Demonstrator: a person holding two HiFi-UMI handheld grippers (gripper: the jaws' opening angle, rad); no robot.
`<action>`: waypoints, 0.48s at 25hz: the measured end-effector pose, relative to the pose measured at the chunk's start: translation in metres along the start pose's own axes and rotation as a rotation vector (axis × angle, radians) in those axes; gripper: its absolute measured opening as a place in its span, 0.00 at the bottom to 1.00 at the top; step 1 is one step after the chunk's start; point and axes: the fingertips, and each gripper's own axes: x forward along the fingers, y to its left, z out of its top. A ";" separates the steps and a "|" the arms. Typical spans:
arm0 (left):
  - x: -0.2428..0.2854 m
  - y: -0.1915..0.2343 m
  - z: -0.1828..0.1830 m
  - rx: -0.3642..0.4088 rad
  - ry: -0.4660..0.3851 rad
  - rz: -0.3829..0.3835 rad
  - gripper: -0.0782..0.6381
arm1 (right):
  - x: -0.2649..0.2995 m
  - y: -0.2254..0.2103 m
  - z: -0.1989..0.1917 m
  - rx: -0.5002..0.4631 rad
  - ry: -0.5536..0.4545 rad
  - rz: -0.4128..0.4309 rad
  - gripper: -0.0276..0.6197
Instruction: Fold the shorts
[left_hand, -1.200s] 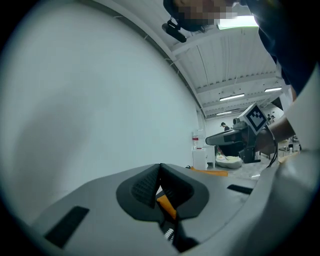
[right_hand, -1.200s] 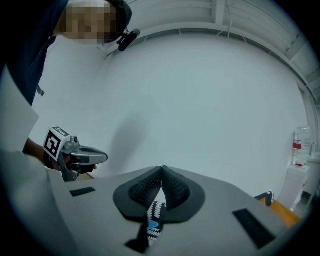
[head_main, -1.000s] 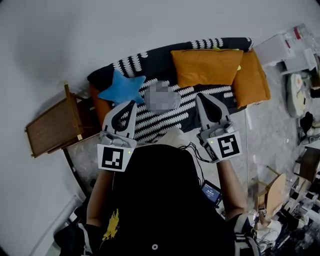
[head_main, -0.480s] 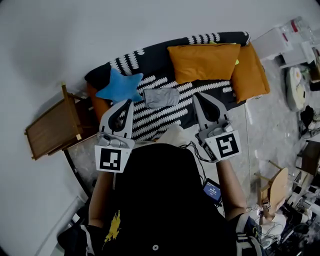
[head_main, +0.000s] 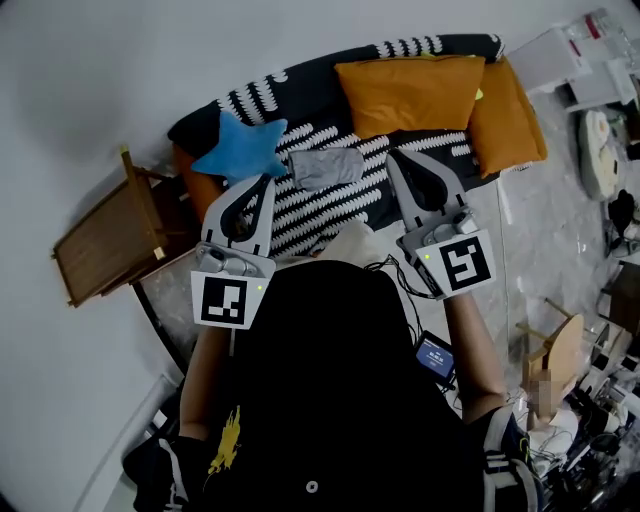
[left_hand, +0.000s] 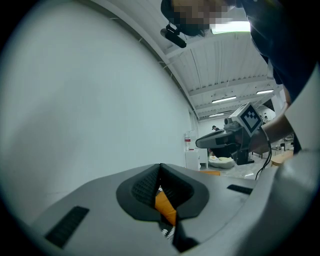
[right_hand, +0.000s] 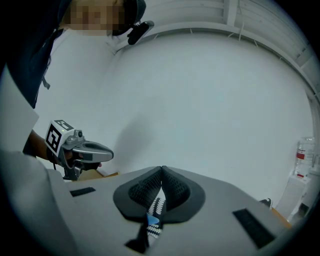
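Observation:
Small grey shorts (head_main: 326, 167) lie flat on a black sofa with white dashes (head_main: 330, 215), between a blue star cushion (head_main: 240, 150) and orange cushions. My left gripper (head_main: 266, 180) hovers just left of and nearer than the shorts, its jaws shut and empty. My right gripper (head_main: 392, 158) hovers to the right of the shorts, also shut with nothing in it. In the left gripper view the shut jaws (left_hand: 160, 167) face the pale wall; the right gripper (left_hand: 220, 140) shows beyond. The right gripper view shows shut jaws (right_hand: 162, 170) and the left gripper (right_hand: 97, 152).
Two orange cushions (head_main: 410, 93) (head_main: 508, 120) rest at the sofa's right end. A wooden side table (head_main: 105, 243) stands left of the sofa. White furniture (head_main: 565, 70) and clutter crowd the right side. The pale wall runs behind the sofa.
The head view has shifted slightly. Both grippers stay shut and hover in the same spots before the sofa; the shorts have not moved.

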 end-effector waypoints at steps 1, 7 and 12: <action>-0.001 -0.001 0.001 -0.004 -0.007 -0.004 0.13 | -0.001 0.002 0.000 -0.001 0.002 0.001 0.07; -0.013 0.002 0.003 -0.022 -0.021 0.025 0.13 | 0.002 0.013 -0.003 -0.034 0.025 0.045 0.07; -0.025 0.002 0.001 -0.025 -0.025 0.045 0.13 | 0.000 0.025 -0.002 -0.061 0.024 0.075 0.06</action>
